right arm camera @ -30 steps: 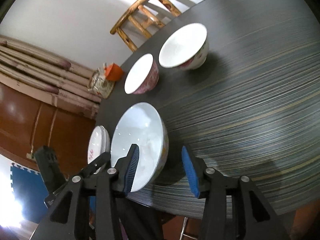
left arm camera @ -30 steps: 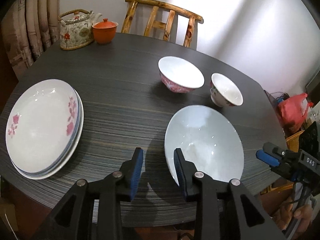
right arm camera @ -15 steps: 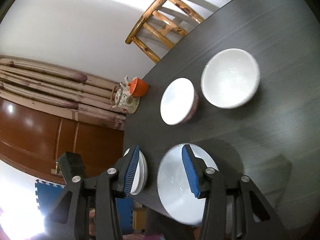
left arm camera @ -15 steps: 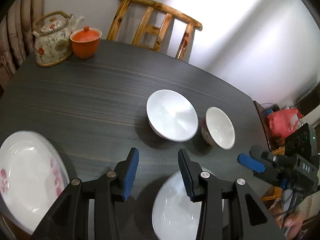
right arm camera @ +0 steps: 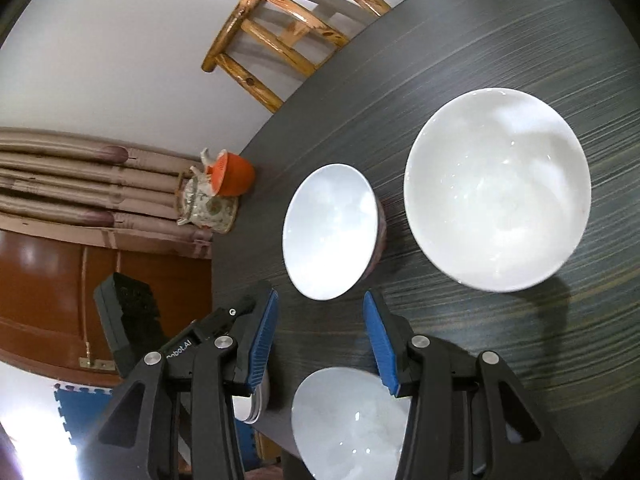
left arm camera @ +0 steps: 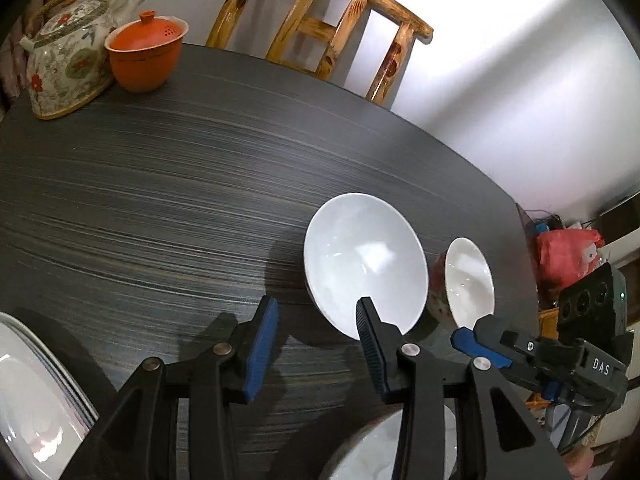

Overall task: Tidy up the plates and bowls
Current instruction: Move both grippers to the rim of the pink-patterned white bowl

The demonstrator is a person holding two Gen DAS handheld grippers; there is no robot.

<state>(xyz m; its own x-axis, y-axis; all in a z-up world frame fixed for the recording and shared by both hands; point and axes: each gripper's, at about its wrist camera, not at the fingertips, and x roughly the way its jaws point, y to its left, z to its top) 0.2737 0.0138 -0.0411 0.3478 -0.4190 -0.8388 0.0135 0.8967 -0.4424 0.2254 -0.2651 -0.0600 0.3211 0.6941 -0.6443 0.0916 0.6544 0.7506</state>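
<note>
Left wrist view puts your left hand-held gripper point(left arm camera: 316, 344) over the dark surface point(left arm camera: 160, 200), jaws parted wider than a second ago and empty, only bare wood grain between the blue pads. Since then you have carried it across the surface: the stack of plates point(left arm camera: 36, 404), earlier in full view, has slid to the near left edge of the picture, and the large bowl point(left arm camera: 392, 448) that lay ahead of the fingers is now under them at the near edge. The middle bowl point(left arm camera: 362, 268) sits just beyond the right finger, with the small bowl point(left arm camera: 468, 284) just beside it toward the surface's right edge. A teapot point(left arm camera: 64, 52) and orange lidded cup point(left arm camera: 144, 54) stand at the far left corner, a wooden chair point(left arm camera: 320, 32) behind the far edge. From the right wrist, your right hand-held gripper point(right arm camera: 320, 340) holds nothing, its gap unchanged; it too has travelled, so the two farther bowls now lie ahead of the fingers and the large bowl beneath them.
</note>
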